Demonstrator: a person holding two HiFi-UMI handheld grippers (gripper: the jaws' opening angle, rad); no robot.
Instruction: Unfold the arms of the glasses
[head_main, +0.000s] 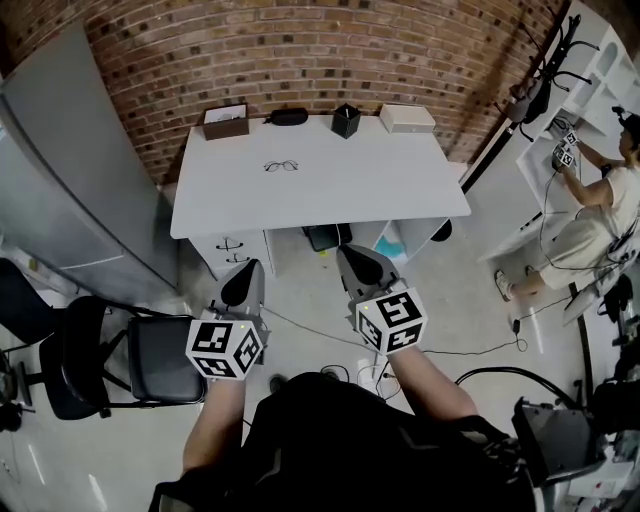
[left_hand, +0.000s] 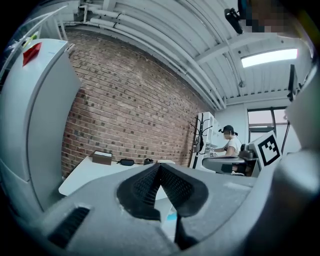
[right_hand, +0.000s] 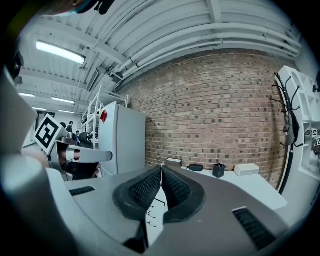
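Note:
A pair of thin dark-framed glasses lies on the white table, left of its middle, far ahead of both grippers. My left gripper and right gripper hang side by side above the floor, in front of the table's near edge, well short of the glasses. In the left gripper view the left gripper has its ribbed black pads pressed together with nothing between them. The right gripper is shut and empty too, pointing toward the table.
Along the table's back edge stand a brown box, a black case, a black cup and a white box. A grey cabinet and black chair are left. A seated person is right. Cables cross the floor.

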